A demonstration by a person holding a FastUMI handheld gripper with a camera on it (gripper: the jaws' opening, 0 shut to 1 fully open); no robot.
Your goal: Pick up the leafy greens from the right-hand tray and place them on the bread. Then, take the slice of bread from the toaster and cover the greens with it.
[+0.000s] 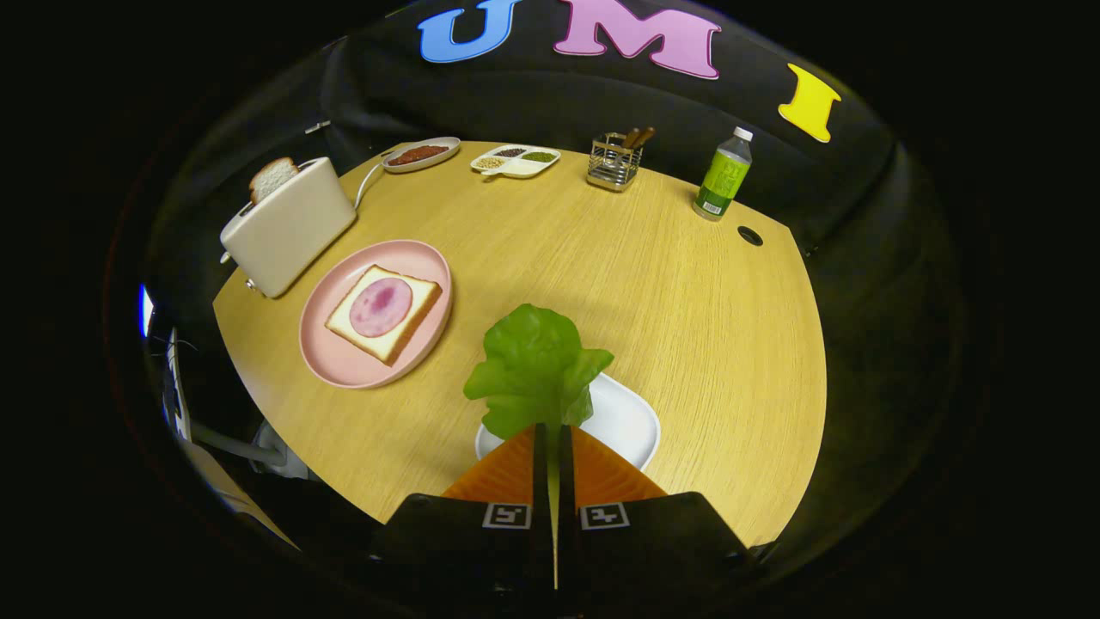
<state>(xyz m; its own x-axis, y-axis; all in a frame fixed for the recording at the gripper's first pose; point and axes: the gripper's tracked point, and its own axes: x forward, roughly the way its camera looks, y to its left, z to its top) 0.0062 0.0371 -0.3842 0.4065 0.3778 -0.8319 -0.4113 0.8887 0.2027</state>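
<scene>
Claw (553,434) pinched tight on the leafy greens (534,370) above the white tray (627,421), round wooden surface (619,284) wide open to the right

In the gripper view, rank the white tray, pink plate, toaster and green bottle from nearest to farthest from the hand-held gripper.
The hand-held gripper is shut on the leafy greens.
1. White tray, just beneath the fingers.
2. Pink plate, ahead to the left.
3. Toaster, beyond the plate.
4. Green bottle, at the table's far right.

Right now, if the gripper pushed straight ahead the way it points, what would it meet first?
Probably nothing soon: the gripper, shut on the leafy greens, points across bare table. Farther on stands the wire holder, though depth is unclear.
</scene>
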